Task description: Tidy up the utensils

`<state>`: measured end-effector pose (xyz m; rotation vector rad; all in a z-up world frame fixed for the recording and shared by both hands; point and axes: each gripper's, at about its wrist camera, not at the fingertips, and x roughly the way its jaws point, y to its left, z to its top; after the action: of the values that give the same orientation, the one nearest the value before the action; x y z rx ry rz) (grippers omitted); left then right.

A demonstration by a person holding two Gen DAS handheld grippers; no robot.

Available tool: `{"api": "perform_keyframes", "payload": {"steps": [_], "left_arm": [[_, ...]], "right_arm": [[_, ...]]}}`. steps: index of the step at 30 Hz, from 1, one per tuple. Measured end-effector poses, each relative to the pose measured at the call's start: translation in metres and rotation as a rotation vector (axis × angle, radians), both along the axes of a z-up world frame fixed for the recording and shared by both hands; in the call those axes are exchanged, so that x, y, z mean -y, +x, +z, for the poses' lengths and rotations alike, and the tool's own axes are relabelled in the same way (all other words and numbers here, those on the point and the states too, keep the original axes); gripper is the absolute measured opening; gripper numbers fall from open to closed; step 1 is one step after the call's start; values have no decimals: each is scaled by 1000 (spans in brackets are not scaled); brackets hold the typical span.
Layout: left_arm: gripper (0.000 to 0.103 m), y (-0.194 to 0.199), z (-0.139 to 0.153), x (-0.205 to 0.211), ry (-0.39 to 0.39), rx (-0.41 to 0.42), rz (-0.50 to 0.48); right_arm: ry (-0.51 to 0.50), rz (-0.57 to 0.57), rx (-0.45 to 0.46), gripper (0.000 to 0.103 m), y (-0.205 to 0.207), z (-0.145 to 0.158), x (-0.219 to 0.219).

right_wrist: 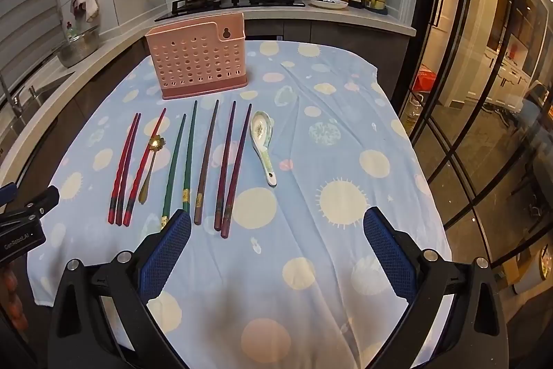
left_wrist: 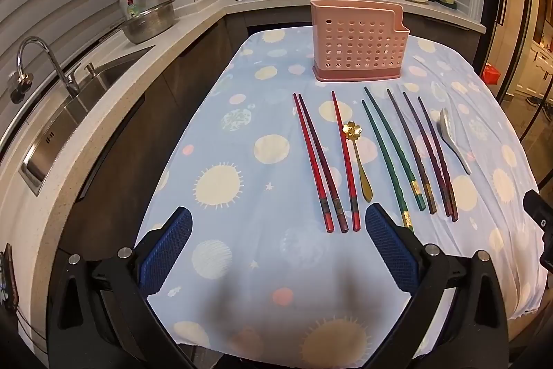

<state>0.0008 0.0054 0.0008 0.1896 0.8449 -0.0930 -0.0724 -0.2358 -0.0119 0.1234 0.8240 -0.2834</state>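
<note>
While both tools hover above the tablecloth (left_wrist: 242,168), the left gripper (left_wrist: 278,244) gapes with nothing between its blue pads, the red chopsticks (left_wrist: 318,168) at its 12 o'clock. Rightward lie a gold spoon (left_wrist: 359,158), green chopsticks (left_wrist: 390,158), dark purple chopsticks (left_wrist: 428,158) and a ceramic spoon (right_wrist: 263,144), the pink holder (left_wrist: 357,45) beyond them. The right gripper (right_wrist: 276,244) is likewise spread and empty, the ceramic spoon at its 12 o'clock.

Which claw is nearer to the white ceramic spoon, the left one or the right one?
Right. The right claw hangs open with the white ceramic spoon almost straight ahead of it. The left claw, also open, faces the red chopsticks; the spoon lies far to its right.
</note>
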Motion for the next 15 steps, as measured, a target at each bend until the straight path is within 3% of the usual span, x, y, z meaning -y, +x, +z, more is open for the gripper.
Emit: {"api": "perform_keyframes", "payload": {"steps": [15], "left_arm": [[96,-2,1,-1,3,4,1]], "right_arm": [[2,0,2,96,-3,0,-3]]}}
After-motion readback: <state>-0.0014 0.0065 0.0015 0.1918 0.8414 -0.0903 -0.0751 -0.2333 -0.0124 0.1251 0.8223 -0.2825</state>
